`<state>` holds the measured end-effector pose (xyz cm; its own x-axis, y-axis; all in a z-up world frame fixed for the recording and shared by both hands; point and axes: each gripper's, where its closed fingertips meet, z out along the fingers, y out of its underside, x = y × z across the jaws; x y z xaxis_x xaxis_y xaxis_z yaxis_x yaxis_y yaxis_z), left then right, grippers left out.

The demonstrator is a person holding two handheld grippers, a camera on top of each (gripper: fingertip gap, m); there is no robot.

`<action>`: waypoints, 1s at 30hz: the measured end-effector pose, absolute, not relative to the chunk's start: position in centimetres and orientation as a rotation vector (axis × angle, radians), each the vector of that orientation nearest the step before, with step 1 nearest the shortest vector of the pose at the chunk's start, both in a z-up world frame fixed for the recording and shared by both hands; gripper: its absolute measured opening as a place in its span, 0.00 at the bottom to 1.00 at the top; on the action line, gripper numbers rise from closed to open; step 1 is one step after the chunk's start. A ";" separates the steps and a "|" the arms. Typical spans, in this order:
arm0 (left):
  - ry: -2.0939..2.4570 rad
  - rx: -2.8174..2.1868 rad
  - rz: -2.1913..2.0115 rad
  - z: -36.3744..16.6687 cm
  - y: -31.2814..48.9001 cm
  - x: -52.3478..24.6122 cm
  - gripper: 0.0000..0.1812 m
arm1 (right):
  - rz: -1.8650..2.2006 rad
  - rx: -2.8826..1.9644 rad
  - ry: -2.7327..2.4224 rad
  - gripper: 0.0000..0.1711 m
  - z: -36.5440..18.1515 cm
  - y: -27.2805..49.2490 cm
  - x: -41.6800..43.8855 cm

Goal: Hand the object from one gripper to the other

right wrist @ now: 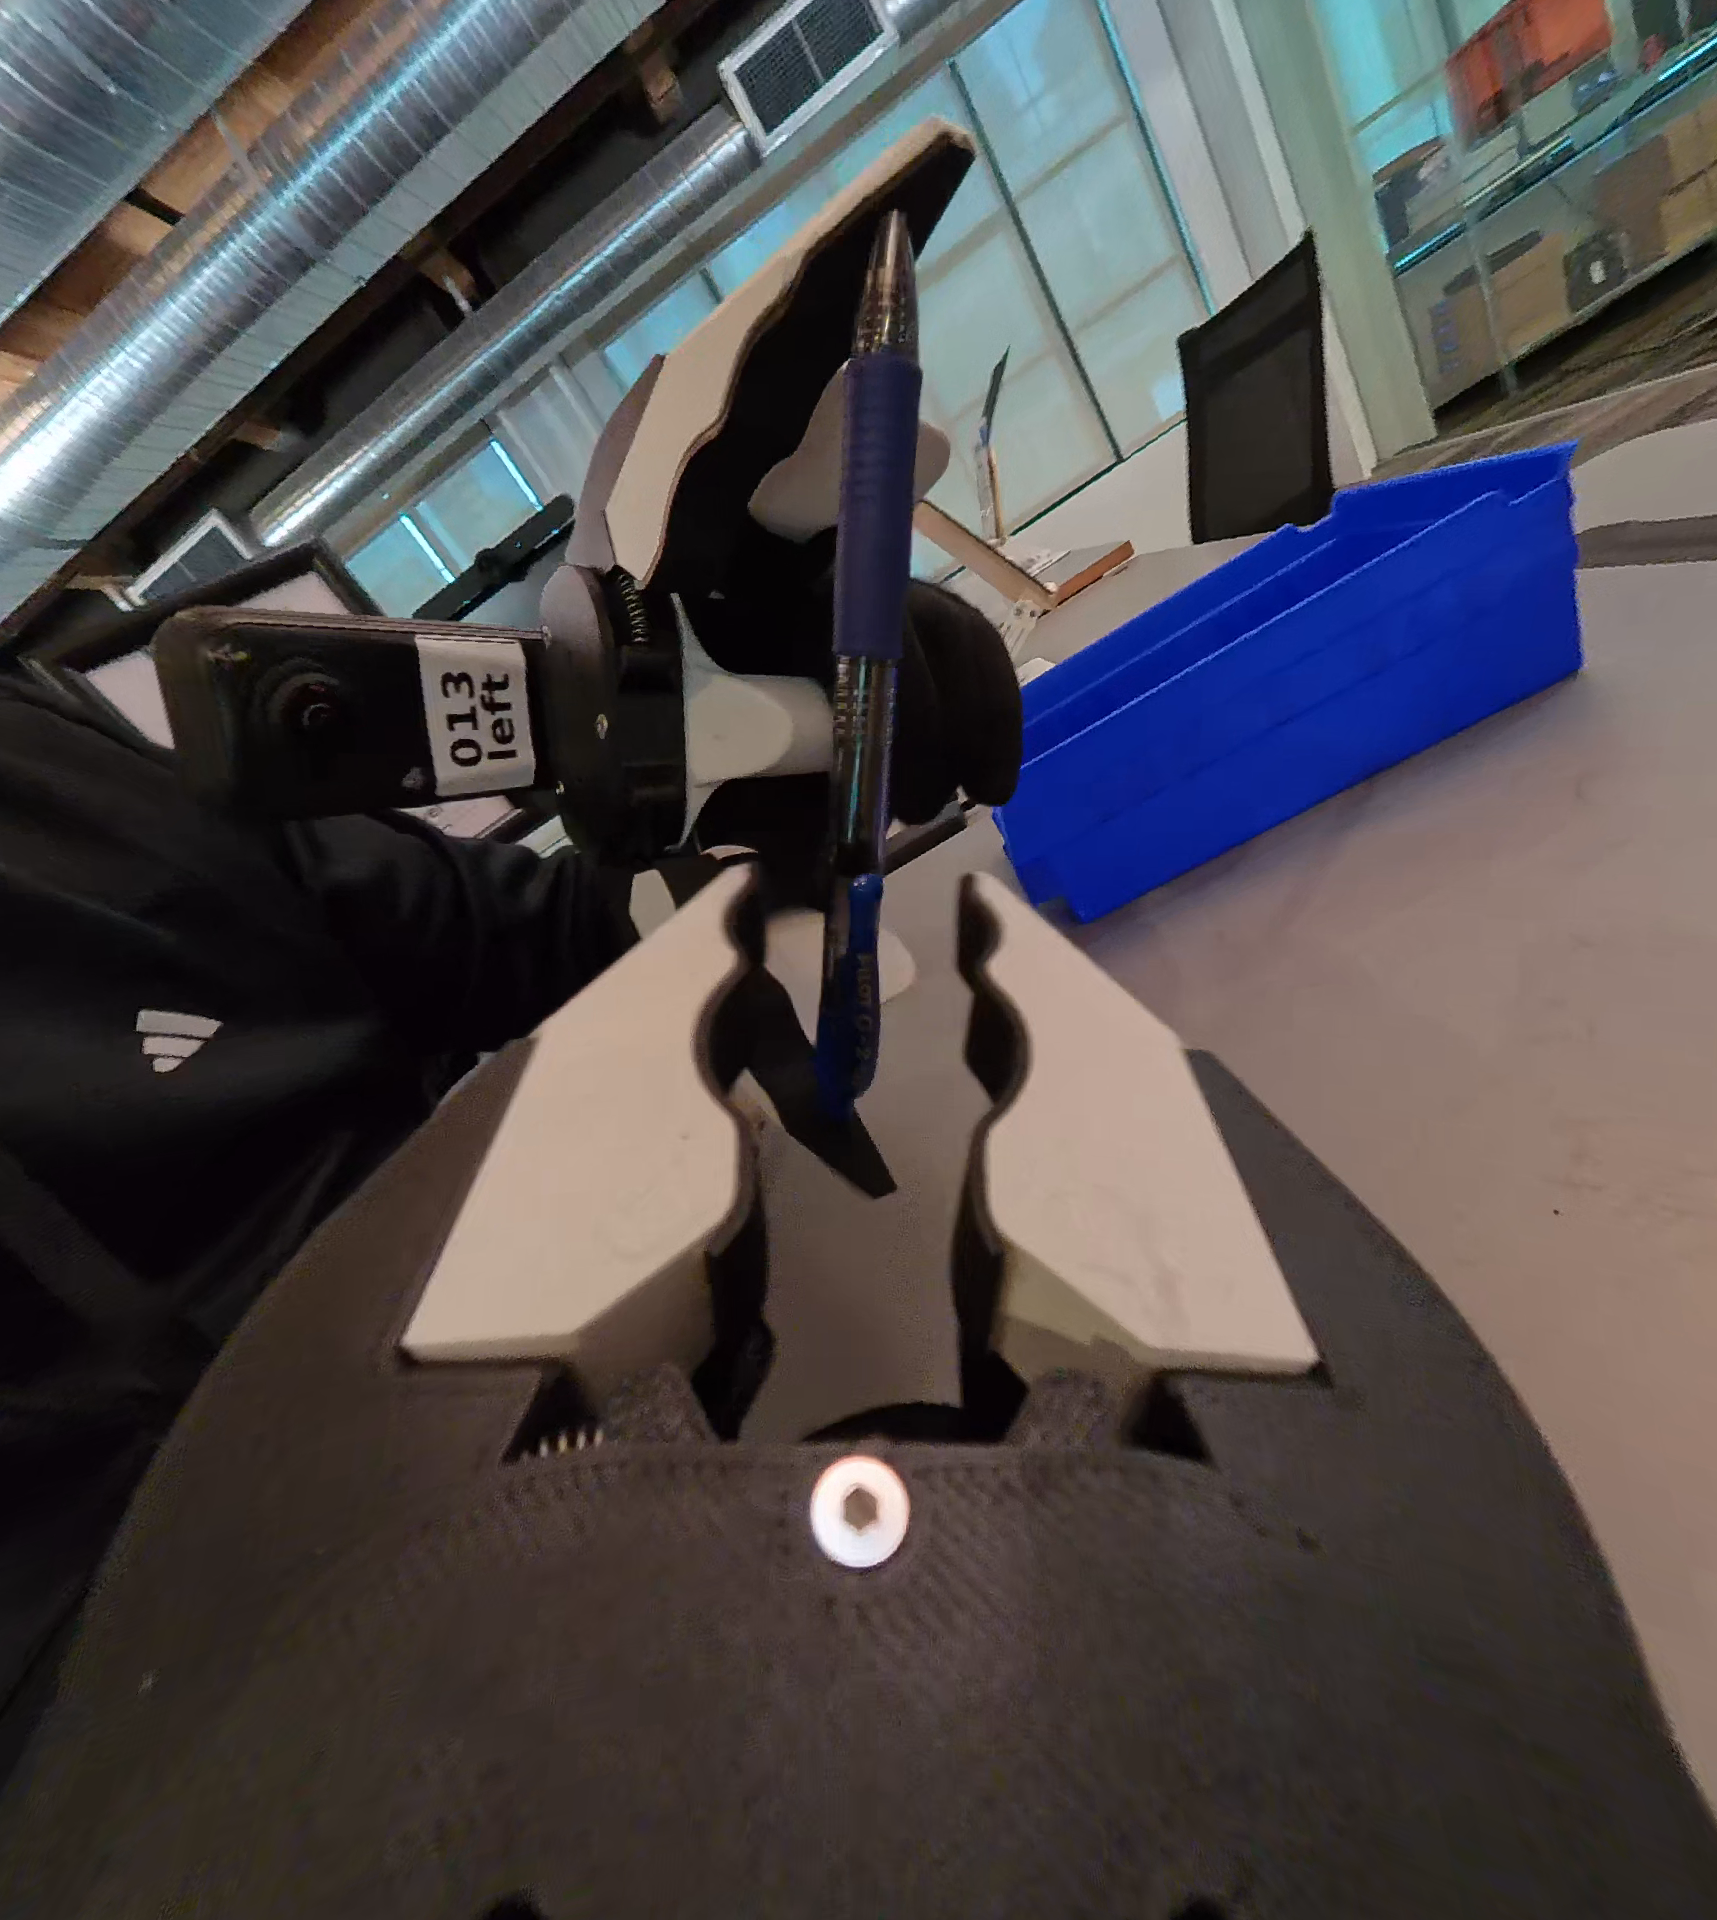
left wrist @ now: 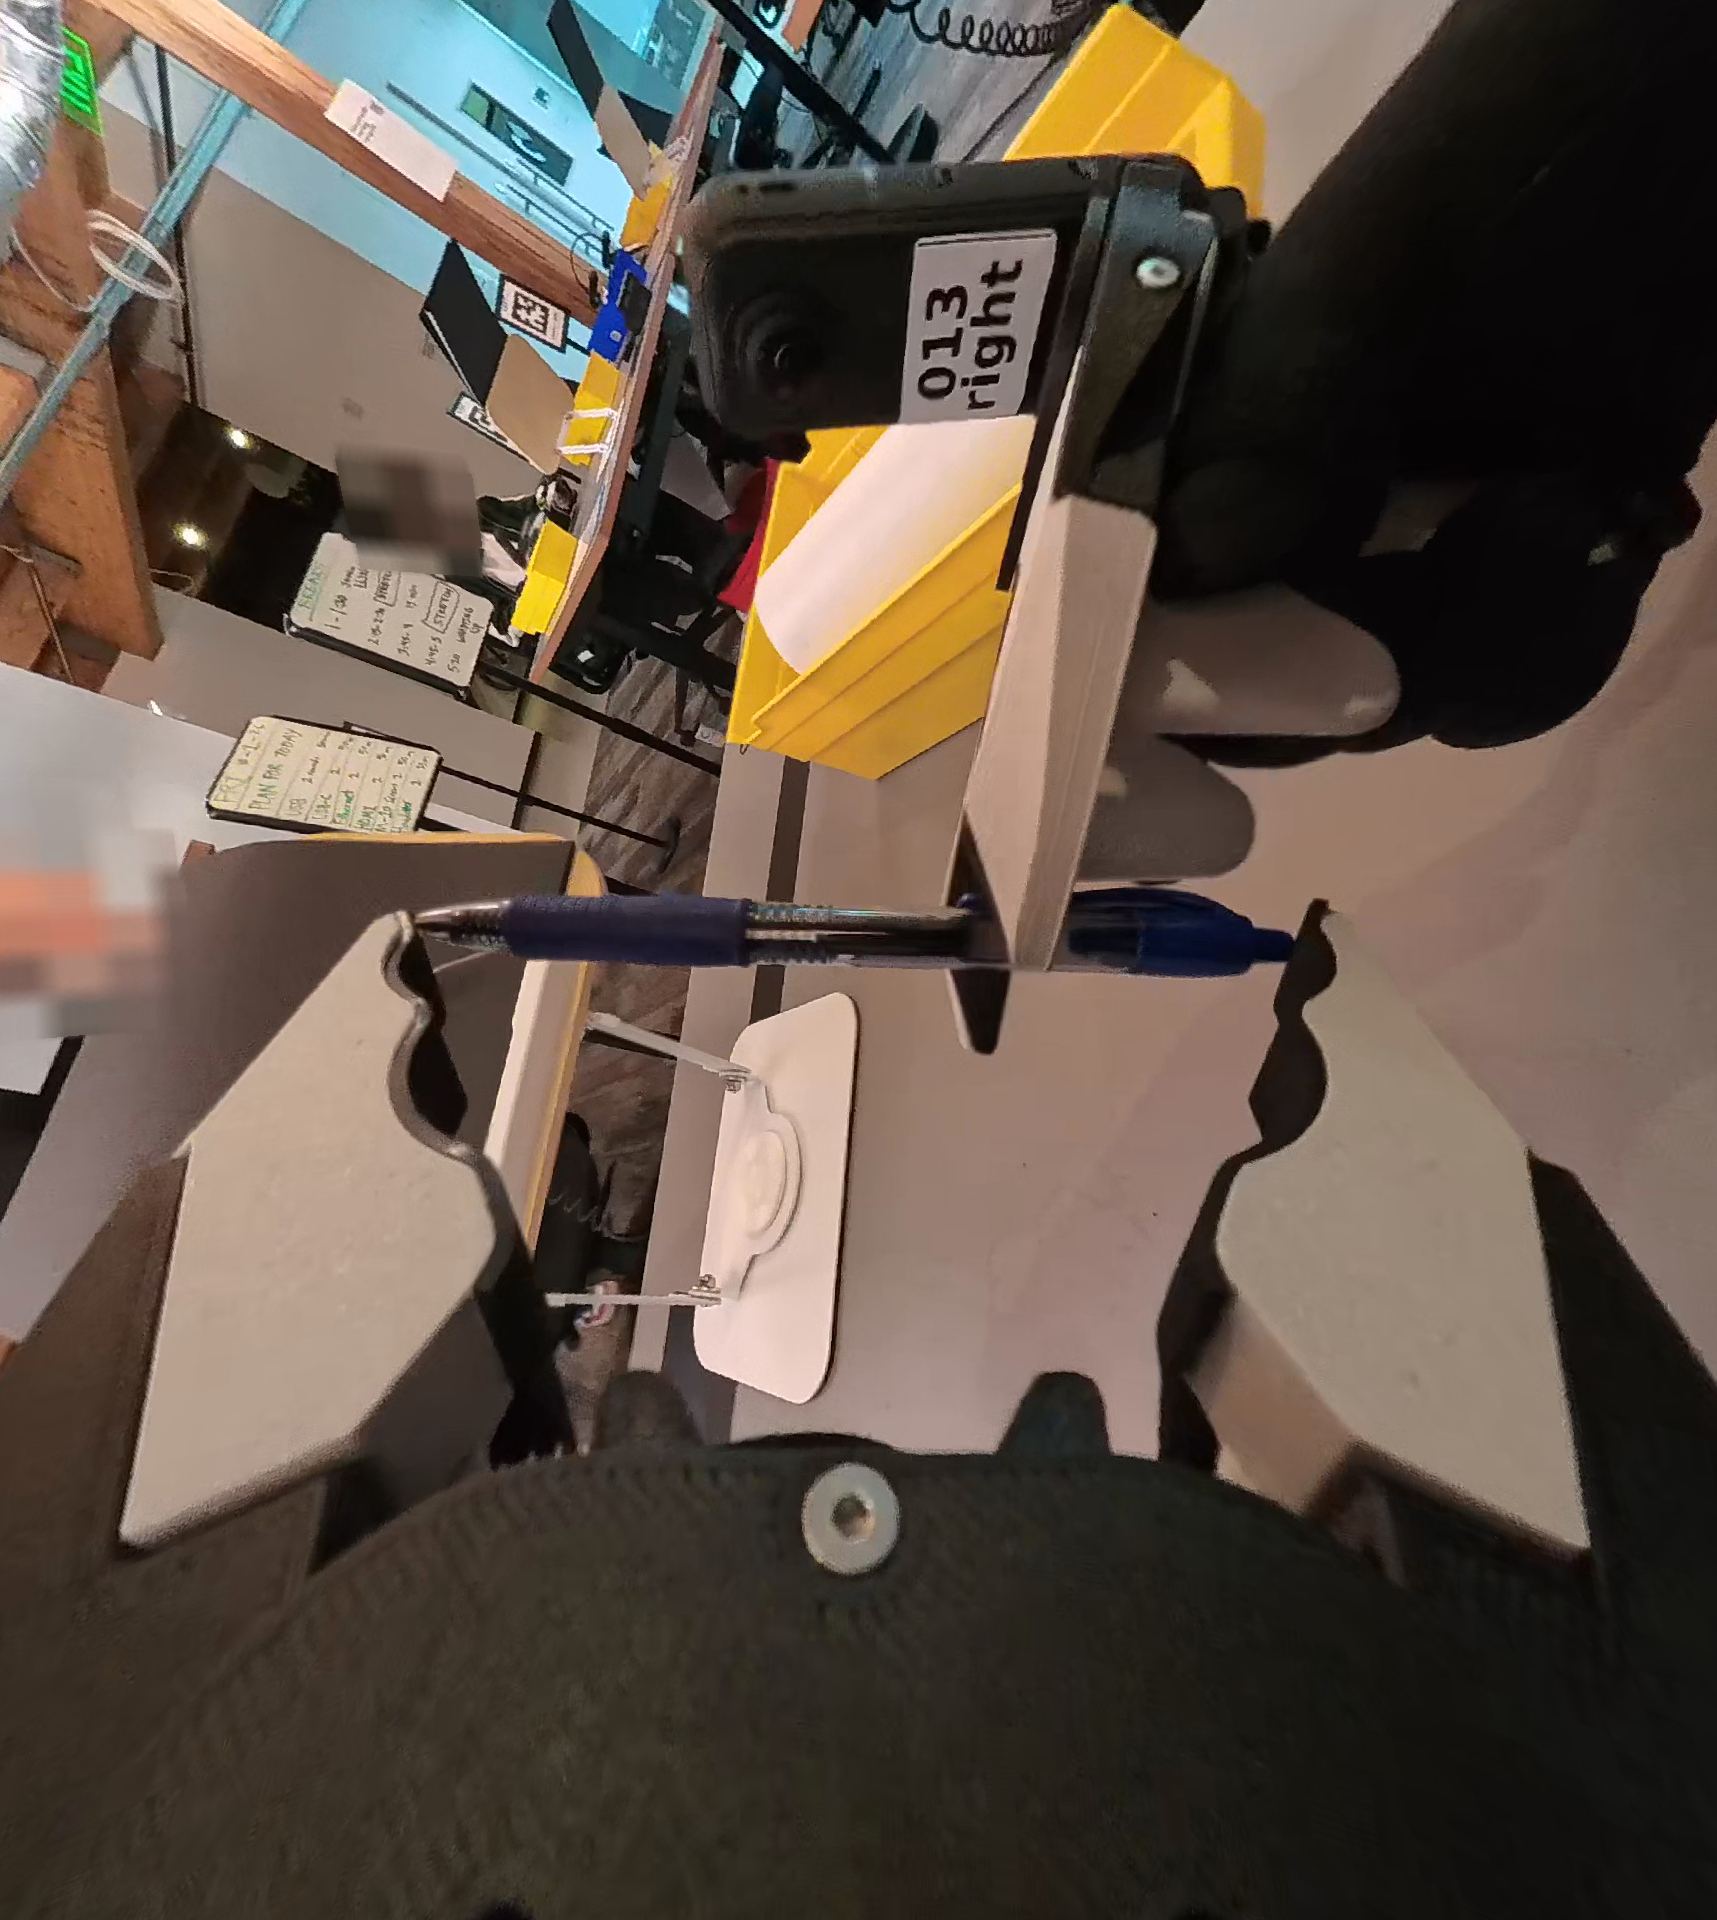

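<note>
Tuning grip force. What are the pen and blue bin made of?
The pen: glossy dark plastic barrel, judging by its highlights; the ribbed blue sleeve looks like matte rubber; the shiny cone is probably metal. The blue bin: likely moulded plastic, given its uniform colour, stepped walls and soft sheen.

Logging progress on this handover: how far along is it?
Done: both grippers are at the pen. In hand: the left gripper seems to pin it end to end between its fingertips, while the right gripper straddles the clip end, with gaps on either side. Left: probably right closes, then left lets go. The pictures don't show which way the handover runs.
</note>
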<state>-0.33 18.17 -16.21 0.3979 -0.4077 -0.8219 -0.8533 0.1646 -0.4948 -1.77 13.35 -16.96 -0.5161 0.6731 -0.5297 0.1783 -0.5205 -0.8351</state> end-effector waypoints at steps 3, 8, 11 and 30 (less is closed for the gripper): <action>1.145 -1.478 0.376 -15.7 18.1 -0.6 0.84 | 2.047 -1.295 -1.295 0.25 -16.6 13.8 -1.8; 0.955 -1.583 -0.015 -14.5 17.7 -1.1 0.84 | 1.840 -1.205 -1.250 0.48 -14.9 16.0 -0.9; 0.830 -1.624 -0.303 -13.6 17.2 -1.4 0.84 | 1.654 -1.089 -1.278 0.51 -13.6 16.8 0.1; 0.615 -1.555 -1.485 -13.4 12.0 3.1 0.84 | 0.362 -0.519 -1.625 0.08 -16.2 15.7 -2.4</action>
